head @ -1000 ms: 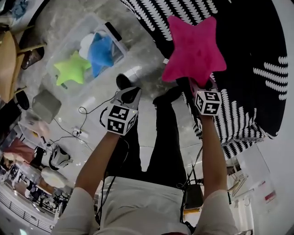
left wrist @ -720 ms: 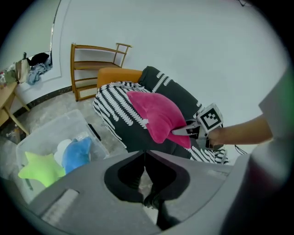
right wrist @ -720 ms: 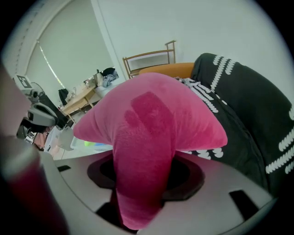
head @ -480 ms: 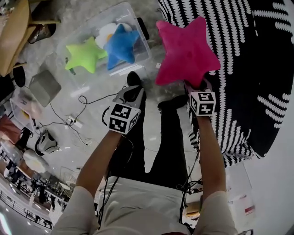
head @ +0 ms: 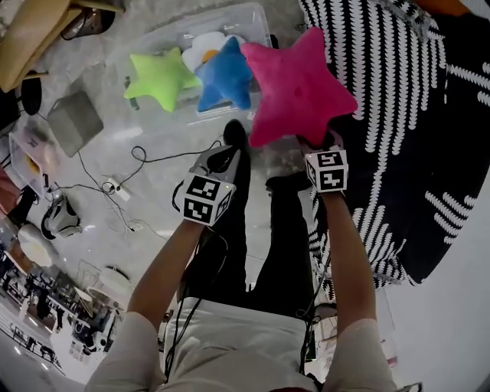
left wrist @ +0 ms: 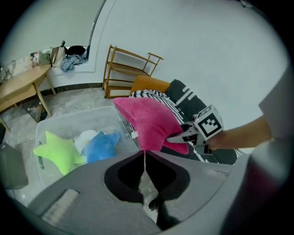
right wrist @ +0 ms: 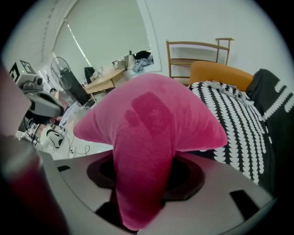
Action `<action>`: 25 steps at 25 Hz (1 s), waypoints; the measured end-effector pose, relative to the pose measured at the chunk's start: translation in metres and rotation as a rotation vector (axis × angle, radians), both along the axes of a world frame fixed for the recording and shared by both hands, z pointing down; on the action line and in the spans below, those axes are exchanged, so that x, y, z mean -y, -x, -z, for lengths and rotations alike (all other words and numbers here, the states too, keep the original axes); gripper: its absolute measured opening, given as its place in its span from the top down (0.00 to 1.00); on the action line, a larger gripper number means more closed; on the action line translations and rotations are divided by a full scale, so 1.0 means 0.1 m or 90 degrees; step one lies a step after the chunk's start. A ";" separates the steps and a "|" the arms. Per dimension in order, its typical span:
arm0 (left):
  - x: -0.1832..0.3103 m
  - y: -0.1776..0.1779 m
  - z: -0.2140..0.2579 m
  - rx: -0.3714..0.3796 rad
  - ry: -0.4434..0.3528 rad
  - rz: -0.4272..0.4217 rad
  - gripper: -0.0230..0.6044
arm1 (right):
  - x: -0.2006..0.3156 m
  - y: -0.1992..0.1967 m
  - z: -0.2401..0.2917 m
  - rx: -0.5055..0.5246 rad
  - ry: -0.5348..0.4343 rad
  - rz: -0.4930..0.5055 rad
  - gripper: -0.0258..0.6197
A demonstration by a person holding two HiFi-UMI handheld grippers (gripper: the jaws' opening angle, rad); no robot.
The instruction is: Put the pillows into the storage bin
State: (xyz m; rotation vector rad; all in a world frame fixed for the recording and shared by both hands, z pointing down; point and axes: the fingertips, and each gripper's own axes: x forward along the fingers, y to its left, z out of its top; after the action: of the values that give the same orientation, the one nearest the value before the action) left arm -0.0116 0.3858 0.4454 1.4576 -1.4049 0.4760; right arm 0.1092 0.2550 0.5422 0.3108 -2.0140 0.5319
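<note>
Green pillow (head: pixel 157 76) and blue pillow (head: pixel 226 76) in bin (head: pixel 259 23); pink pillow (head: pixel 295 84) clamped in right gripper (head: pixel 320 149), not yet dropped; left gripper (head: pixel 220 157) closed, empty.

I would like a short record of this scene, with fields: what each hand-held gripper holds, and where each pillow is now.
right hand-held gripper: shut on one arm of the pink star pillow
left hand-held gripper: shut, empty
pink star pillow: in the air beside the storage bin, not yet inside
inside the storage bin: green star pillow, blue star pillow, white pillow
</note>
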 end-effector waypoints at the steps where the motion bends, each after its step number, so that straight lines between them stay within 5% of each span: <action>1: -0.03 0.08 -0.01 -0.001 0.001 0.009 0.93 | -0.04 0.11 -0.03 -0.003 0.002 0.012 0.58; 25: -0.88 1.77 -0.57 -0.035 0.039 0.202 0.93 | -0.74 2.35 -1.09 -0.094 0.031 0.251 0.56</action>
State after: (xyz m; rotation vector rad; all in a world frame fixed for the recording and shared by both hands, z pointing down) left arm -0.1881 0.4736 0.5029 1.1623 -1.5296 0.2727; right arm -0.1257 0.3288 0.6509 -0.0775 -1.8518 0.2984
